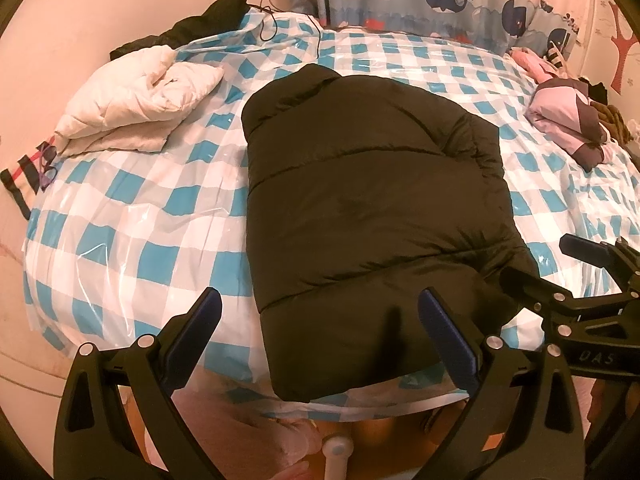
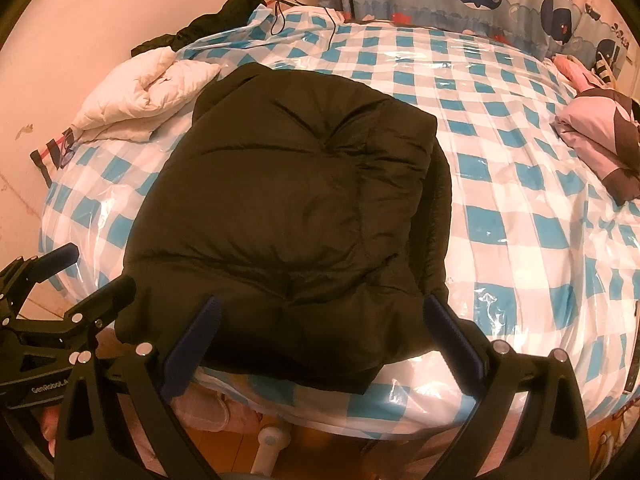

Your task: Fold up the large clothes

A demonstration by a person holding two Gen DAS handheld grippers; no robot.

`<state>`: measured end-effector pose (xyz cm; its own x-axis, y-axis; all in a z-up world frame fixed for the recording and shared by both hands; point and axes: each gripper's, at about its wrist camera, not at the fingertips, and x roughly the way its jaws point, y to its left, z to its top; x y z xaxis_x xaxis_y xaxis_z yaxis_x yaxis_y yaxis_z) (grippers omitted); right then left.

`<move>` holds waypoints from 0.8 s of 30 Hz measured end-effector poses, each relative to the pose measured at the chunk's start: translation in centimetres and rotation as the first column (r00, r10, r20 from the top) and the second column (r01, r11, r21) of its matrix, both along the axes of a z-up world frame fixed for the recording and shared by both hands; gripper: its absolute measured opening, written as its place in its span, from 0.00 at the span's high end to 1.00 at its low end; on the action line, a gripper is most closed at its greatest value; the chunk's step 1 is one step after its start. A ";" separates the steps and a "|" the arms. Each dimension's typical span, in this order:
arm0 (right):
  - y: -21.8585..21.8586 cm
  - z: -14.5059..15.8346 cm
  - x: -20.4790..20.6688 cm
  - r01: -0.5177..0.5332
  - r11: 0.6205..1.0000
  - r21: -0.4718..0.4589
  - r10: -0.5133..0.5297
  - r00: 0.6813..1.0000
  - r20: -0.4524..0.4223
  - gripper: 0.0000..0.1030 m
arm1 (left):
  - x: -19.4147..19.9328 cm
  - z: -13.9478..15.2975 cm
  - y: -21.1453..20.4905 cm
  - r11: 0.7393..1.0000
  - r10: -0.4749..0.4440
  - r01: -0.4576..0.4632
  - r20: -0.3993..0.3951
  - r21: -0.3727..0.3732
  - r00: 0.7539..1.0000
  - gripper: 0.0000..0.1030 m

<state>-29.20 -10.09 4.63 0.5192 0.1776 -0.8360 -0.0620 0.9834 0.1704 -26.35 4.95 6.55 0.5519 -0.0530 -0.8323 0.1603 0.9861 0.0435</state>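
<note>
Lettering on the grippers is only partly readable: the right gripper [image 1: 532, 264], seen from the left wrist, shows "DAS" before the frame cuts it off, and the left gripper [image 2: 96, 270], seen from the right wrist, shows "GenRobot". Both grippers stand wide apart, holding nothing. A folded black puffer jacket [image 1: 372, 216] lies in the middle of the bed [image 1: 120, 240], its near end reaching the front edge just ahead of both grippers. It is quilted, glossy and puffy, roughly rectangular. Clear plastic covers the blue-and-white checked sheet. A white quilted garment [image 1: 136, 116] sits far left; a pink and grey pile [image 1: 572, 124] is far right, partly cut off.
</note>
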 end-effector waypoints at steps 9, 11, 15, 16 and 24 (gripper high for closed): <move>-0.1 0.0 0.0 -0.002 1.000 -0.001 0.002 1.000 0.000 0.05 | -0.1 0.2 -0.2 1.000 -0.005 0.005 0.007 0.000 1.000 0.08; -0.1 0.0 0.0 -0.002 1.000 -0.002 0.002 1.000 0.000 0.05 | -0.1 0.1 -0.2 1.000 -0.003 0.003 0.007 0.002 1.000 0.08; -0.1 0.0 0.0 -0.002 1.000 -0.001 0.002 1.000 0.000 0.05 | -0.2 0.1 -0.3 1.000 -0.002 0.002 0.006 0.002 1.000 0.08; -0.1 0.0 0.0 -0.002 1.000 -0.002 0.002 1.000 0.000 0.05 | -0.2 0.1 -0.3 1.000 -0.002 0.002 0.006 0.001 1.000 0.08; 0.0 0.0 0.0 -0.003 1.000 -0.004 0.003 1.000 0.000 0.05 | -0.2 0.1 -0.3 1.000 -0.002 0.002 0.008 0.000 1.000 0.08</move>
